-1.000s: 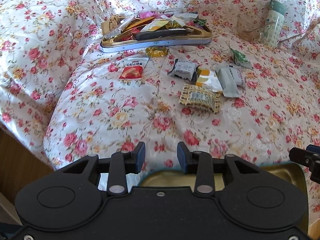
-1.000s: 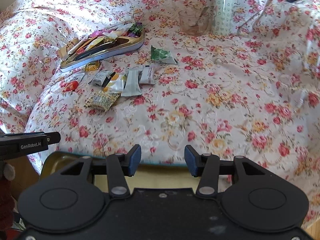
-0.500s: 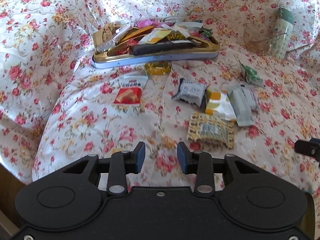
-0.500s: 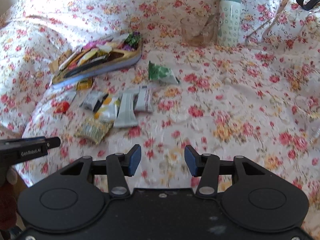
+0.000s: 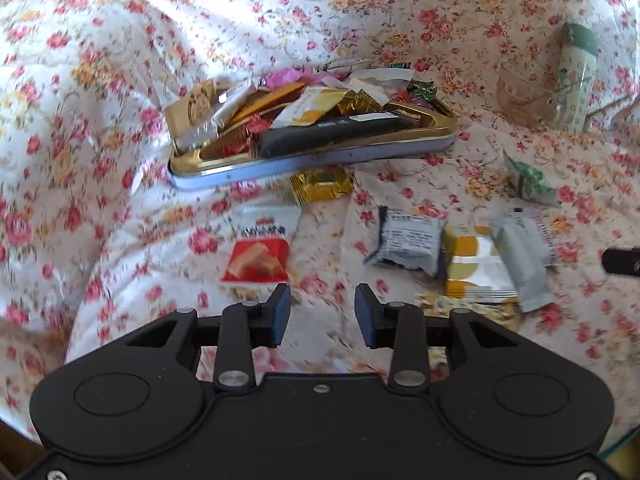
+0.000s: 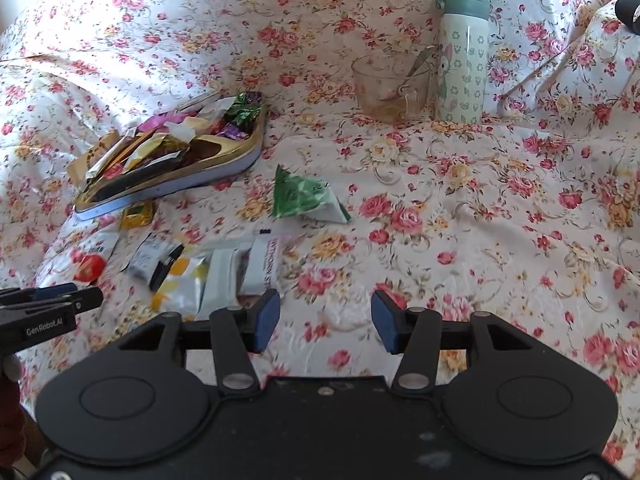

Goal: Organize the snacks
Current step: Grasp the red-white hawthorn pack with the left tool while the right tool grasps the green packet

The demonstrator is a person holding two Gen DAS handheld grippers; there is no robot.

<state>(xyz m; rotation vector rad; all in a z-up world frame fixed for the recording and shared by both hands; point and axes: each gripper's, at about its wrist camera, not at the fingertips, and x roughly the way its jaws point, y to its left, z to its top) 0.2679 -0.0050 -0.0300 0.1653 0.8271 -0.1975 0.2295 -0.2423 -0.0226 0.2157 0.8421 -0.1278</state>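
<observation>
Left wrist: my left gripper has jaws part open, nothing between them, over the floral quilt. Ahead, a gold tin heaped with snacks, a long black bar along its near side. Loose on the quilt: gold candy touching the tin's near edge, red-and-white pack just beyond my left finger, grey pack, yellow-and-white pack and pale grey stick bunched to the right, green pack farther right. Pack print too blurred to read. Glass cup and green-lidded bottle far right. Right wrist: my right gripper has jaws open wider, empty, over bare quilt. Left gripper shows at the left edge, labelled "GenRobot.AI". Green pack sits alone, midway between tin and the loose cluster just past my left finger. A white pack there carries vertical text, not legible. Cup holds a spoon; bottle stands upright, touching it.
</observation>
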